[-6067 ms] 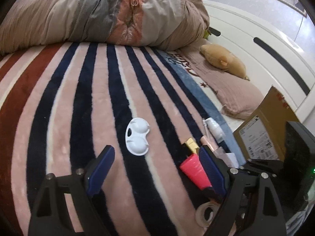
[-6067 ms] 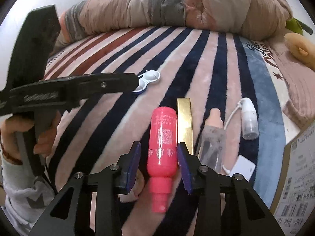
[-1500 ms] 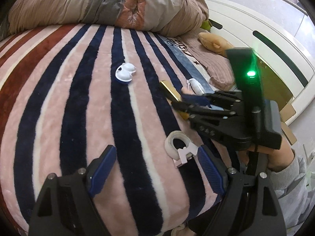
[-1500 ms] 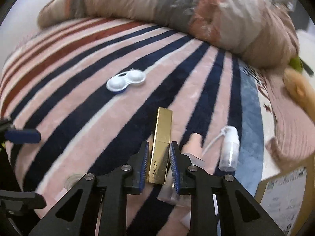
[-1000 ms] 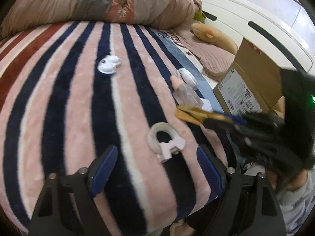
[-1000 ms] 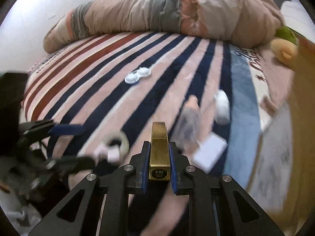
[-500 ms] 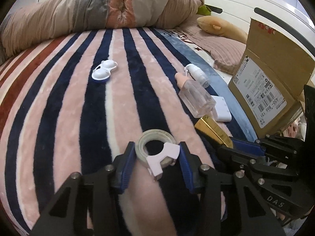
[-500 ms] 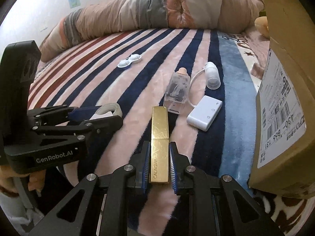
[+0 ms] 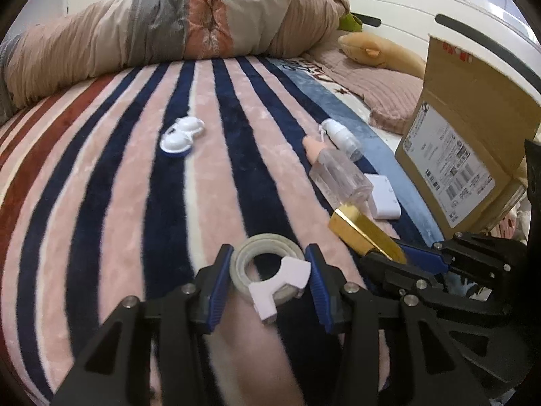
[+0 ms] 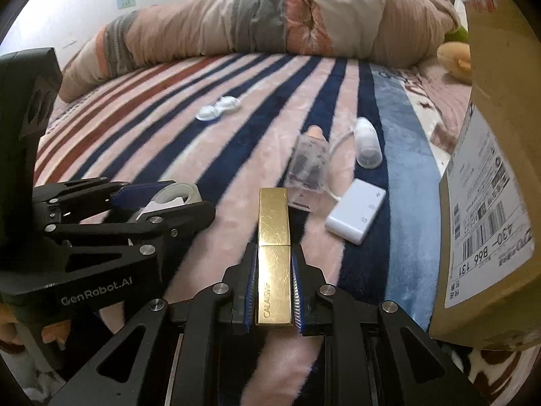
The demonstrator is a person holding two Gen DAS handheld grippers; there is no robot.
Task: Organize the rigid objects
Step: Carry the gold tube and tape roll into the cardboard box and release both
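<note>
Left gripper [image 9: 268, 279] was clamped on the tape roll [image 9: 267, 270], both pads touching its sides, just above the striped blanket [image 9: 111, 176]. Right gripper [image 10: 273, 291] pinched the gold lipstick case [image 10: 273, 247], case pointing to 12 o'clock. Beyond it at 1 o'clock lay the clear bottle [image 10: 309, 165], white adapter [image 10: 356, 215] and spray head [image 10: 367, 142]. Cardboard box [image 10: 487, 203] stood at 3 o'clock. White lens case [image 10: 218, 108] lay at 11 o'clock, well apart.

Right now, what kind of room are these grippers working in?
Most likely a bedroom: the items lie on a striped plush blanket, with a bunched duvet behind, a pillow, and a white headboard.
</note>
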